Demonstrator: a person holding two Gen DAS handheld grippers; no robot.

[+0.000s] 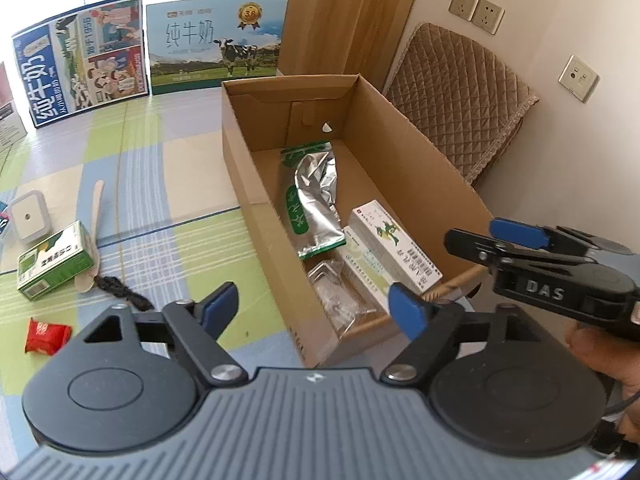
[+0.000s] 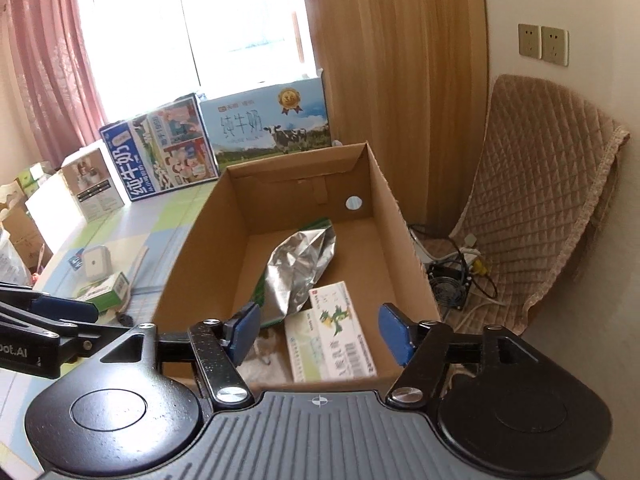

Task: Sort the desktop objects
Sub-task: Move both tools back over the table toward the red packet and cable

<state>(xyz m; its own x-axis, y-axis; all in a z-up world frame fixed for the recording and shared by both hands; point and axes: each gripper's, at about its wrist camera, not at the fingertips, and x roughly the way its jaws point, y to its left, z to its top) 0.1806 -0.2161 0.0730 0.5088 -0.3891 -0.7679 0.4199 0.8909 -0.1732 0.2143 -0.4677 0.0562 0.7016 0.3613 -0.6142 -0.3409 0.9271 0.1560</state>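
Both grippers empty, hovering at the near end of the cardboard box (image 1: 400,128). Left gripper (image 1: 316,308) has its blue pads spread wide, nothing between them. Right gripper (image 2: 320,330) likewise spread, aimed down into the box; nothing pinched.

Already in the box: silver foil pouch (image 1: 316,196) with green print, a white medicine carton (image 1: 396,240) lying on a second pale flat carton, and a clear plastic packet (image 1: 340,296) at the near end.

On the checked tablecloth (image 1: 180,184), left of the box and well apart from it: green-and-white small box (image 1: 54,258), wooden spoon (image 1: 94,224) just beside it, black cord bundle (image 1: 122,290) touching the spoon's bowl end, red candy wrapper (image 1: 46,336), white square plug-in device (image 1: 28,220). Milk cartons (image 1: 80,60) standing along the far edge look like backdrop, not sort targets – a guess.

Judgement: between picks, task partway done. Next move likely for the left gripper: swing left, come down over the red wrapper or the cord, the nearest items. Wrapper is thin and flat, so the pads need to go low to the cloth; the cord is limp and may drag the spoon.
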